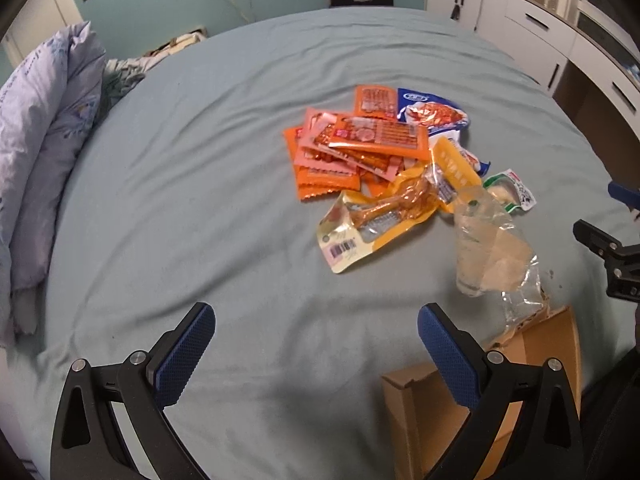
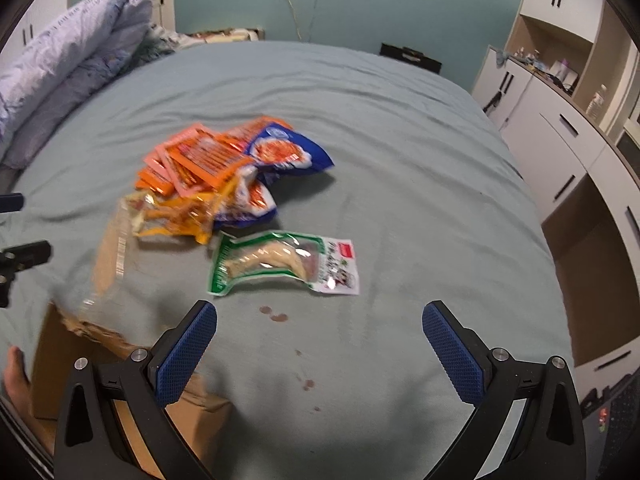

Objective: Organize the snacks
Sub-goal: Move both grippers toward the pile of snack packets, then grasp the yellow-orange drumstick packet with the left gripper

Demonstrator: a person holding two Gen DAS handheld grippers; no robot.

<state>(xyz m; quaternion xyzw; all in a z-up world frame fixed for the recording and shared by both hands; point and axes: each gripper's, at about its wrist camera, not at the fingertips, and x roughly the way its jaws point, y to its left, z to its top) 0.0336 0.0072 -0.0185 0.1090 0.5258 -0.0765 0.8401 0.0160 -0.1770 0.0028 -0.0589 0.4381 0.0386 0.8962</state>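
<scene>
A quilted lilac duvet is lying bunched at nine o'clock, its cloth puckered in soft folds. The bed is spreading a wrinkled grey-green sheet across both views.

In the left wrist view the left gripper is hovering low over bare sheet, its jaws released and wide apart, nothing between the knobbly blue pads. Past it, toward twelve o'clock, the snacks are lying in a loose heap: flat, glossy orange and pink sachets with serrated edges, overlapping one another. A yellow pouch with a clear window is resting against the heap's near edge. A crinkled clear bag is appearing at three o'clock, blurred, above the torn flap of a brown cardboard box at five o'clock.

In the right wrist view the right gripper is likewise standing released and empty above the sheet. A shiny blue packet is lying at the heap's right side. A green-and-white pouch is lying flat by itself at twelve o'clock, just beside the heap. White flat-fronted cabinets are lining the wall at two o'clock.
</scene>
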